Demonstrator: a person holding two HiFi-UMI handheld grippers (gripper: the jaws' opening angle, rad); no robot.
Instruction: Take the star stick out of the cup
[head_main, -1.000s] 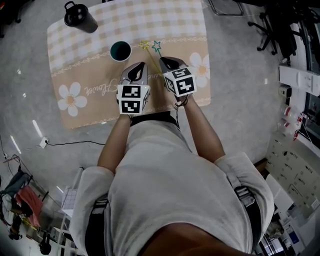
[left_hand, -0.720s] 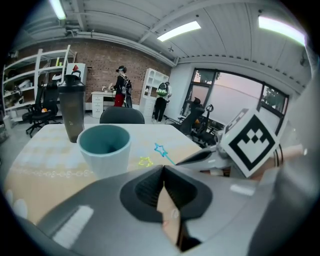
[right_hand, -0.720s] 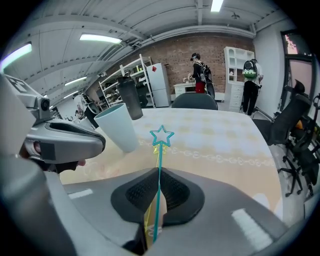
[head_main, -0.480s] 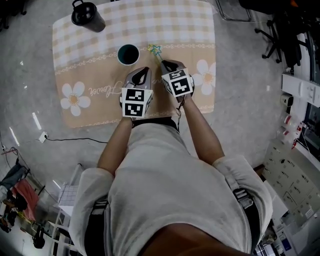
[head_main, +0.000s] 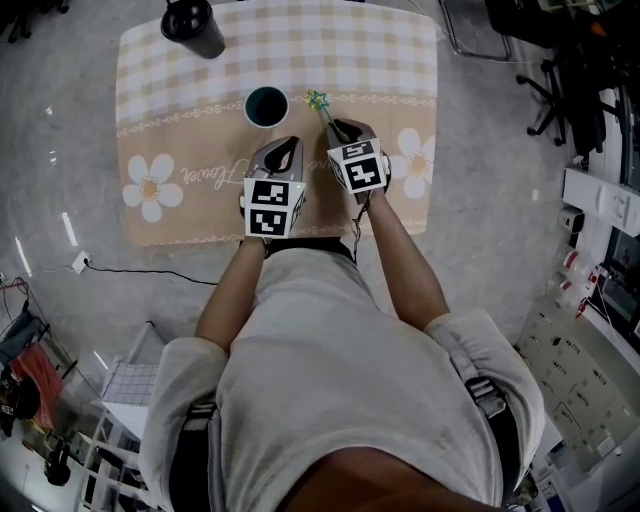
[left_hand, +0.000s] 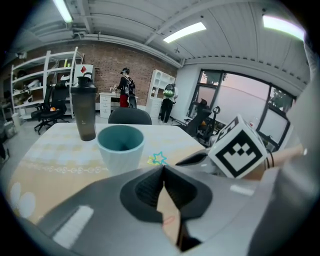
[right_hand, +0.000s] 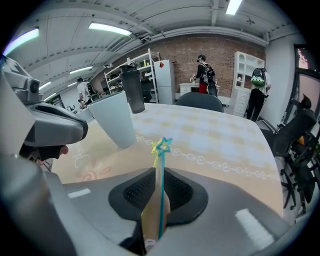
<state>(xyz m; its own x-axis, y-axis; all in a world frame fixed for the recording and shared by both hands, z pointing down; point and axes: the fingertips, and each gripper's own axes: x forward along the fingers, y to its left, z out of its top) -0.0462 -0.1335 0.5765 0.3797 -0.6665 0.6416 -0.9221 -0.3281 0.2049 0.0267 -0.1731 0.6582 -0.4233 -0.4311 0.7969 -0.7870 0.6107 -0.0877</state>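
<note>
A big tablecloth (head_main: 200, 190) lies spread out flat, soft tan with pale checks, white flowers and a curly line. The person (head_main: 340, 380) in a light shirt stands at its near edge. The head view shows only the round top of a dark bottle (head_main: 190, 22) at the far corner. The left gripper view shows its tall straight side and its lid. The left gripper (head_main: 287, 143) is smooth and gray. Its claws are pressed together with nothing in them, and it points toward the cup (head_main: 266, 106). The right gripper (head_main: 336, 126) has its claws squeezed on the star stick (head_main: 319, 101). Only the right gripper view shows the bumpy black pads (right_hand: 135, 192) pinching the thin stick. The cup is round and blue-green from above, but its outside looks pale from the side. The star stick is out of the cup. Its little blue-green and yellow star outlines poke past the claws, over the cloth just right of the cup.
</note>
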